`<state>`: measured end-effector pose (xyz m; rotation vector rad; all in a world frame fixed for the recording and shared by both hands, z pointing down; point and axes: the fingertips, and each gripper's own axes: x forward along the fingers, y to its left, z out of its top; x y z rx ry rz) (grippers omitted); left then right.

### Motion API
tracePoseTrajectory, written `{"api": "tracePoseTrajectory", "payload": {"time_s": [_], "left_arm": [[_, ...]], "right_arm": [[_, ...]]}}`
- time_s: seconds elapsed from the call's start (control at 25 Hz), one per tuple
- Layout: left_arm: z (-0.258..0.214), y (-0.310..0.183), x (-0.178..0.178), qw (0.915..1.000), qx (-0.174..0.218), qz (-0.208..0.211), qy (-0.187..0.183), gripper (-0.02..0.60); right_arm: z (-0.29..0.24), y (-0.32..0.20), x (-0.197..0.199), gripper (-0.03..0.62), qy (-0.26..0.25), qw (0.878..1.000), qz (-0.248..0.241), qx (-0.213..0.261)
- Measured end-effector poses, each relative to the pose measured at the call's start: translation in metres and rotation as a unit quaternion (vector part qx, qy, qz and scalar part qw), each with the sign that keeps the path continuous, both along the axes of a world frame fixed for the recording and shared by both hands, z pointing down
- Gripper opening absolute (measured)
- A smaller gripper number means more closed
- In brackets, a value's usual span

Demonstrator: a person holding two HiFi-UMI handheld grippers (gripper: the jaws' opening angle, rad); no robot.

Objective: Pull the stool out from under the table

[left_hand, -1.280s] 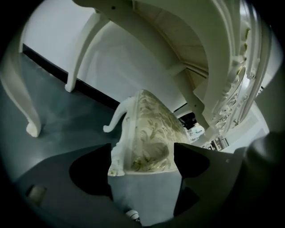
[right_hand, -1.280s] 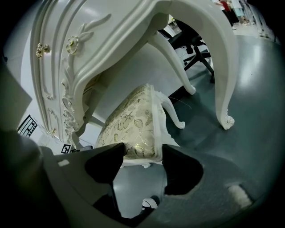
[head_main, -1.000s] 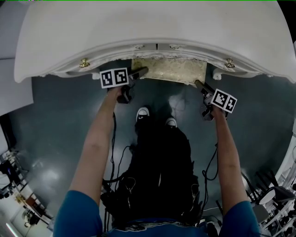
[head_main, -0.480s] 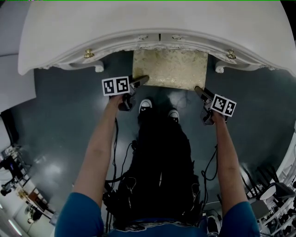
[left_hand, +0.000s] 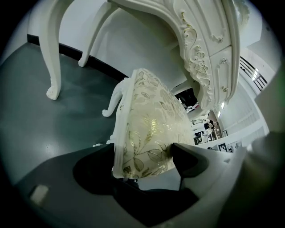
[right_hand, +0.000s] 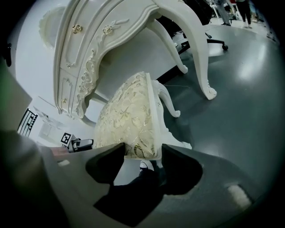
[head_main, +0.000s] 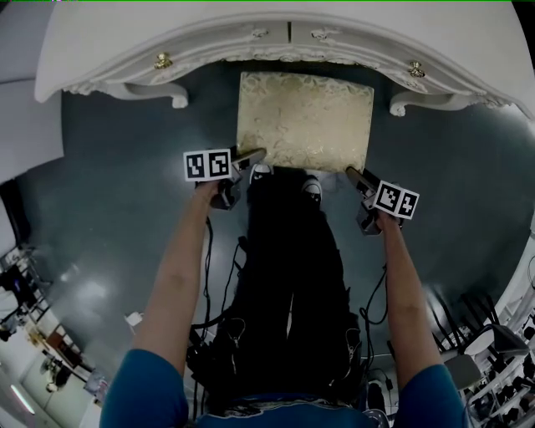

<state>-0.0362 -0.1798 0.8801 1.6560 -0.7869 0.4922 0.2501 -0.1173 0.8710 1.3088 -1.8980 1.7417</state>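
The left hand-held gripper [head_main: 255, 155] and right hand-held gripper [head_main: 354, 174] each clamp the stool [head_main: 305, 121] at its lower corners, mid-frame below the desk [head_main: 125, 42].

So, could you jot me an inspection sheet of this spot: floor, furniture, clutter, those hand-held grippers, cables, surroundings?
Surface: dark grey floor, glossy, with pale reflections.
Job's things: cream-and-gold stool, nearly all out in front of the white carved table.
Clutter: nothing seen near the stool.
Grippers: left hand-held gripper clamped on the stool's near left corner; right hand-held gripper clamped on its near right corner.
Cables: black cables trail down beside both arms.
Surroundings: equipment racks at the lower corners.
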Motion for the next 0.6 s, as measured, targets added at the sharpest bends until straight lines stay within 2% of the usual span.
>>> {"api": "tracePoseTrajectory", "payload": {"time_s": [0.32, 0.6], "left_arm": [[0.004, 0.048, -0.008, 0.9996, -0.021, -0.003, -0.020, 0.433], [0.001, 0.048, -0.013, 0.9987, -0.022, -0.011, -0.044, 0.431]], "right_arm": [[0.006, 0.056, -0.007, 0.267, -0.003, 0.999, 0.001, -0.037], [0.004, 0.060, -0.010, 0.275, 0.002, 0.999, 0.014, -0.034]]}}
